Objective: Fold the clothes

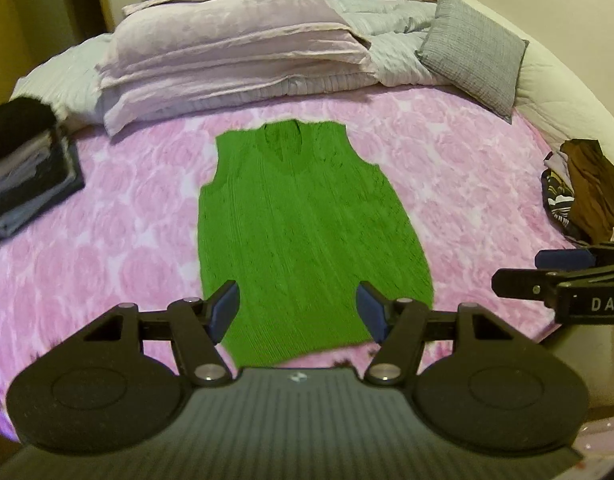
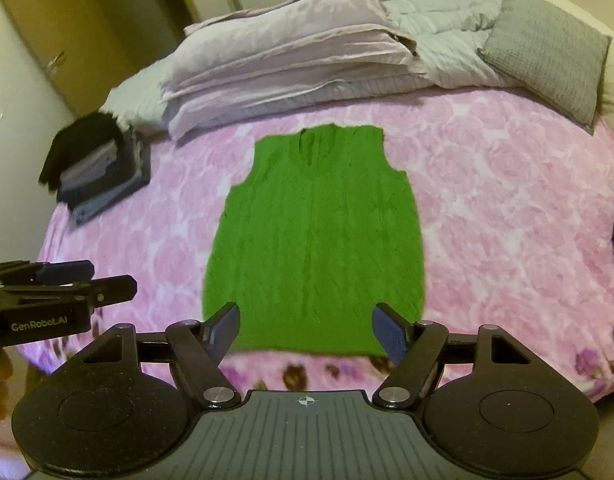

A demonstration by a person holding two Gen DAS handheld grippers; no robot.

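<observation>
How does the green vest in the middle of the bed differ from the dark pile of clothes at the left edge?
The green vest lies spread flat as a single layer; the dark pile is a stack of several folded pieces. The vest is bright green; the pile is black, grey and blue. The vest sits in the middle, in front of both open grippers; the pile sits off to the side. Both rest on the pink bedspread.
</observation>
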